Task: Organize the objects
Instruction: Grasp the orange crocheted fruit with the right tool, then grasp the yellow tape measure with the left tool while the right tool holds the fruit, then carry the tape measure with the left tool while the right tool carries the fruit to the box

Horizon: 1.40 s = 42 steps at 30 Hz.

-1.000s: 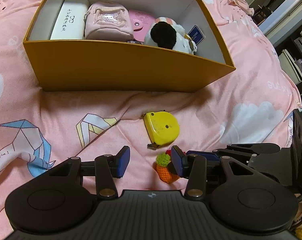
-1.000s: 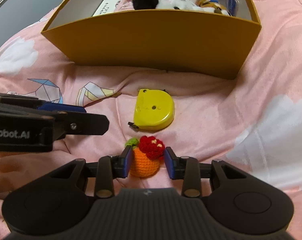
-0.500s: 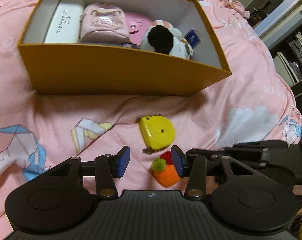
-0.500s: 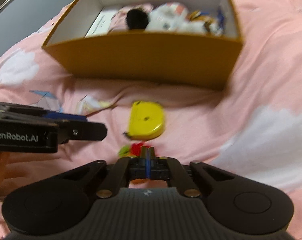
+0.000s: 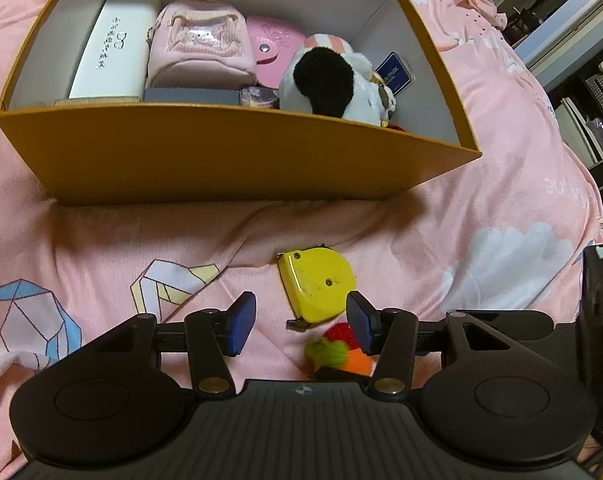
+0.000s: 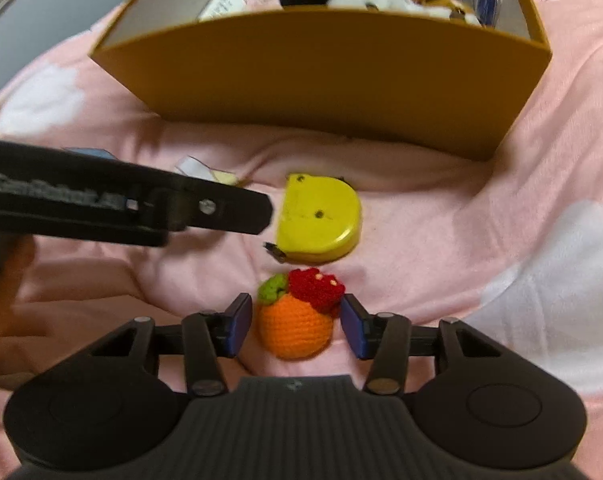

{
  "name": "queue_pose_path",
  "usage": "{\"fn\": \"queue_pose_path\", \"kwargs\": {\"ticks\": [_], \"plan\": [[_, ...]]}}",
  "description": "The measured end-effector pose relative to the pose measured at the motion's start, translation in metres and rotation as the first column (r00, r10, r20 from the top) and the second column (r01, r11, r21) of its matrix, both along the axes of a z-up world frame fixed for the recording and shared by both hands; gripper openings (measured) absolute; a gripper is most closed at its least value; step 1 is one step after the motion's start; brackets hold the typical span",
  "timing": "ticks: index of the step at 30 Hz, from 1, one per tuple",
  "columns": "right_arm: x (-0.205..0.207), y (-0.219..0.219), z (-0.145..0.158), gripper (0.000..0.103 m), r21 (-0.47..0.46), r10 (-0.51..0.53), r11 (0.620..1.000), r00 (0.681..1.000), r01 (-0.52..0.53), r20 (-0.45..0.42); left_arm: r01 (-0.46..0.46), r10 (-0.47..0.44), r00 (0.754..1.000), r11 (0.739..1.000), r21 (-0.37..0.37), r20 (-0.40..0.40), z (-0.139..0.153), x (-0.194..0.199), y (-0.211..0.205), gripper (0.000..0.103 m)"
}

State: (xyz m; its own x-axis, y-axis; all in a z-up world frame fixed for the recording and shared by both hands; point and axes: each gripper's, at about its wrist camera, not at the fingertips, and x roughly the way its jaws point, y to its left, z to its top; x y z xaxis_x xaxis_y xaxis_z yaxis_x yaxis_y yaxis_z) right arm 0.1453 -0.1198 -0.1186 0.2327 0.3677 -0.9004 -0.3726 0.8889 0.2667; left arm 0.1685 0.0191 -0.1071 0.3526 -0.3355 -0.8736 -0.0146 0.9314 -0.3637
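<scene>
The right gripper has just been opening after a snap shut half a second back, and its blue pads now stand spread on either side of the crocheted orange toy, a sliver of pink showing between each pad and the yarn; the toy with its red berry and green leaf lies on the bedding between the fingers, so the pinch did not take and I judge the pick has to be tried again. The left gripper has also been opening and its fingers stand apart with nothing between them but sheet; the same toy peeps out low beside its right-hand pad. Just beyond both sets of fingertips lies the yellow tape measure, flat on its side with its metal hook toward the toy, closer to the left gripper's pads than a second ago. Further ahead stands the orange cardboard box, open-topped and already holding a white glasses case, a pink pouch and a black-and-white plush toy. Everything rests on a soft, rumpled pink bedsheet printed with clouds and origami cranes. Off past the right fingers, dim shelving lines the room's edge.
</scene>
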Motion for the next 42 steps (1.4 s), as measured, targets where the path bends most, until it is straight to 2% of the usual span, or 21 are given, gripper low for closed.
{"fn": "queue_pose_path", "kwargs": {"ticks": [6, 10, 14, 17, 19, 22, 23, 24, 28, 31, 35, 39, 42], "plan": [[0.004, -0.006, -0.009, 0.046, 0.018, -0.033, 0.999, 0.999, 0.033, -0.029, 0.016, -0.016, 1.0, 1.0, -0.008, -0.019, -0.007, 0.005, -0.007, 0.065], [0.001, -0.013, 0.002, 0.043, 0.024, -0.031, 0.999, 0.999, 0.032, -0.019, 0.017, -0.017, 1.0, 1.0, -0.004, -0.016, -0.012, 0.011, -0.015, 0.07], [-0.002, -0.028, 0.027, 0.043, -0.042, -0.055, 0.997, 0.995, 0.059, 0.081, -0.006, 0.006, 0.999, 1.0, -0.005, -0.034, -0.017, 0.018, -0.024, 0.076], [0.002, -0.041, 0.039, 0.043, -0.099, -0.088, 0.99, 0.984, 0.104, 0.157, -0.033, 0.035, 0.998, 0.999, 0.039, -0.043, -0.022, 0.024, -0.036, 0.077], [0.006, -0.047, 0.042, 0.043, -0.101, -0.111, 0.986, 0.979, 0.13, 0.172, -0.029, 0.032, 0.998, 0.998, 0.062, -0.051, -0.025, 0.028, -0.044, 0.078], [0.016, -0.055, 0.042, 0.043, -0.08, -0.131, 0.986, 0.978, 0.145, 0.163, -0.016, 0.024, 0.997, 0.994, 0.109, -0.068, -0.032, 0.031, -0.051, 0.071], [0.016, -0.057, 0.042, 0.043, -0.08, -0.131, 0.986, 0.977, 0.146, 0.166, -0.019, 0.028, 0.997, 0.993, 0.12, -0.073, -0.034, 0.031, -0.051, 0.064], [0.017, -0.058, 0.042, 0.043, -0.082, -0.13, 0.986, 0.977, 0.145, 0.17, -0.026, 0.033, 0.997, 0.994, 0.108, -0.072, -0.035, 0.031, -0.05, 0.061], [0.02, -0.058, 0.046, 0.043, -0.078, -0.124, 0.987, 0.974, 0.141, 0.188, -0.032, 0.037, 0.997, 0.996, 0.083, -0.063, -0.033, 0.028, -0.044, 0.061], [0.021, -0.065, 0.055, 0.043, -0.073, -0.113, 0.989, 0.972, 0.131, 0.204, -0.017, 0.02, 0.999, 0.998, 0.066, -0.044, -0.023, 0.02, -0.04, 0.06], [0.019, -0.069, 0.073, 0.043, -0.054, -0.09, 0.993, 0.967, 0.106, 0.237, 0.01, -0.01, 1.0, 1.0, -0.002, -0.004, 0.003, 0.002, -0.03, 0.06], [0.017, -0.073, 0.099, 0.043, -0.023, -0.066, 0.997, 0.961, 0.075, 0.267, 0.04, -0.035, 0.994, 0.998, -0.048, 0.104, 0.039, -0.017, -0.025, 0.06], [0.015, -0.072, 0.121, 0.043, -0.009, -0.044, 0.999, 0.945, 0.049, 0.325, 0.046, -0.029, 0.979, 0.996, -0.08, 0.202, 0.068, -0.018, -0.021, 0.06]]}}
